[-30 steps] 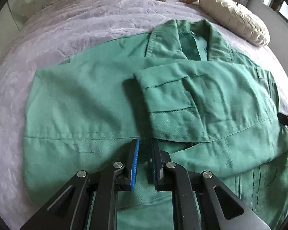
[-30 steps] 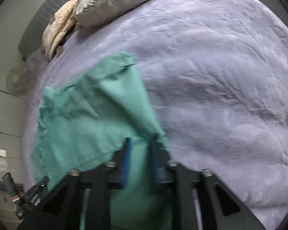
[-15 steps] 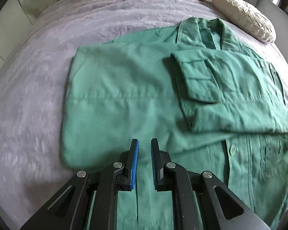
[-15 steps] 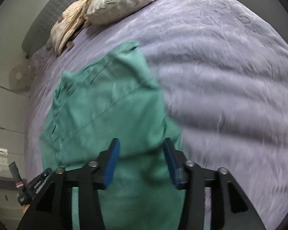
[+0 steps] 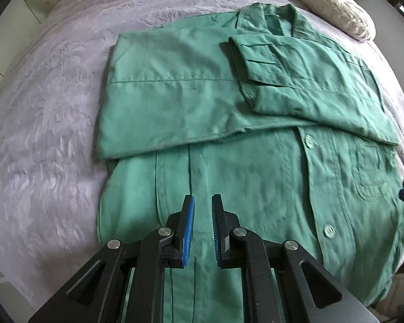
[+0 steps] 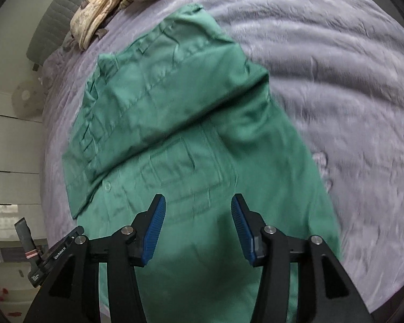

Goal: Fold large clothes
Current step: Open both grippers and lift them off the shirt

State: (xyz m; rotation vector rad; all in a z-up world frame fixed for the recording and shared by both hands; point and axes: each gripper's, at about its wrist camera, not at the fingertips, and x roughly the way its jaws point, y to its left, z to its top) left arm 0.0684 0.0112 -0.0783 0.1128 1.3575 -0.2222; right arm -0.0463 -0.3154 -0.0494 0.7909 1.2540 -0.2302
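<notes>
A green button-up shirt (image 5: 229, 177) lies flat on the bed, collar (image 5: 266, 13) at the far end. Both sleeves are folded across the chest: one sleeve (image 5: 169, 102) on the left, the cuffed one (image 5: 309, 86) over it on the right. My left gripper (image 5: 203, 199) hovers over the lower front near the placket, its blue pads nearly together with nothing between them. In the right wrist view the shirt (image 6: 175, 134) runs diagonally. My right gripper (image 6: 198, 199) stands open above the pocket area, nothing between its pads.
A lilac textured bedspread (image 5: 54, 107) covers the bed around the shirt. A cream pillow (image 5: 334, 13) and a beige crumpled blanket (image 6: 97, 24) lie by the grey headboard (image 6: 48, 18). A fan (image 6: 24, 99) stands beside the bed.
The right gripper let go of the green fabric and opened. Both grippers drew back from the folded sleeves toward the shirt's lower half, so more of the shirt shows.
</notes>
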